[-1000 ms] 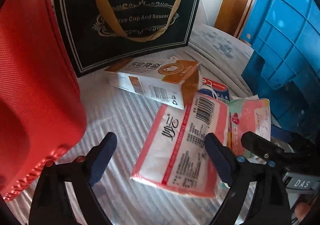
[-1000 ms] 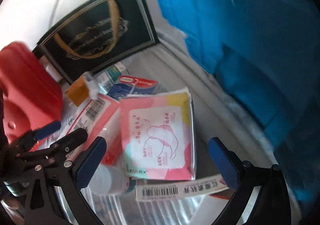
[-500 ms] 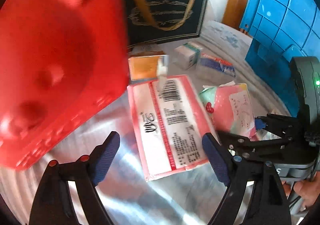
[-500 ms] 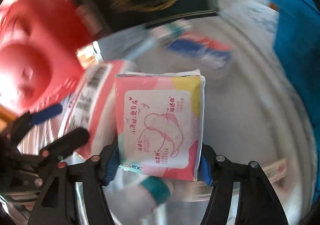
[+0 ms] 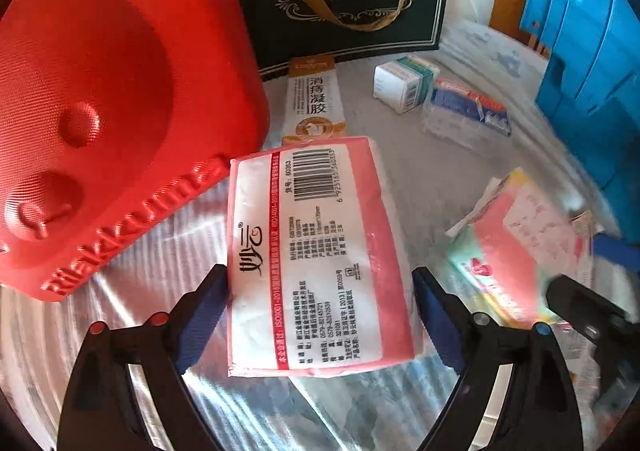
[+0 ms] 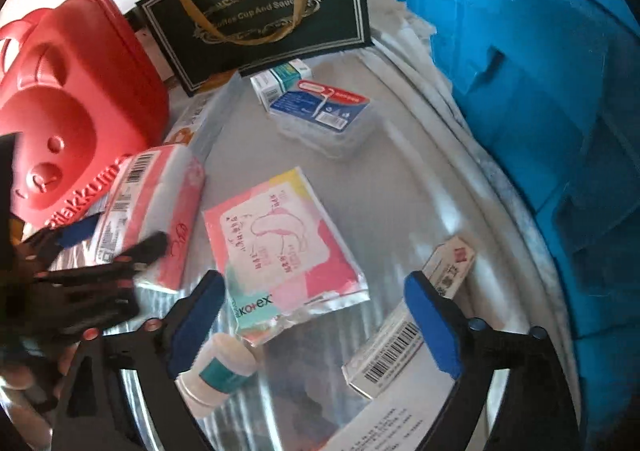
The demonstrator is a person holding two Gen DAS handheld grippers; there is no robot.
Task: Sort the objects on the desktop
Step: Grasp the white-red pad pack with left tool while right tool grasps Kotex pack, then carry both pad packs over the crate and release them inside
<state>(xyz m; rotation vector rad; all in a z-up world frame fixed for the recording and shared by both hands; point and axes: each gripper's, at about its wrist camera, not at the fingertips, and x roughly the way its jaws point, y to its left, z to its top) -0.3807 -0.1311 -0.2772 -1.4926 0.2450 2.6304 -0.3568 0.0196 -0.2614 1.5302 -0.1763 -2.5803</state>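
The right gripper [image 6: 316, 315] has just sprung open off the Kotex pack [image 6: 286, 247], leaving it flat on the table, while the left gripper [image 5: 320, 315], jaws spread, now straddles the tissue pack [image 5: 316, 251], likely next.

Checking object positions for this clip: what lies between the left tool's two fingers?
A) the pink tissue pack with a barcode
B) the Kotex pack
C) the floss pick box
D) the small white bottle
A: the pink tissue pack sits between the left tool's blue pads.
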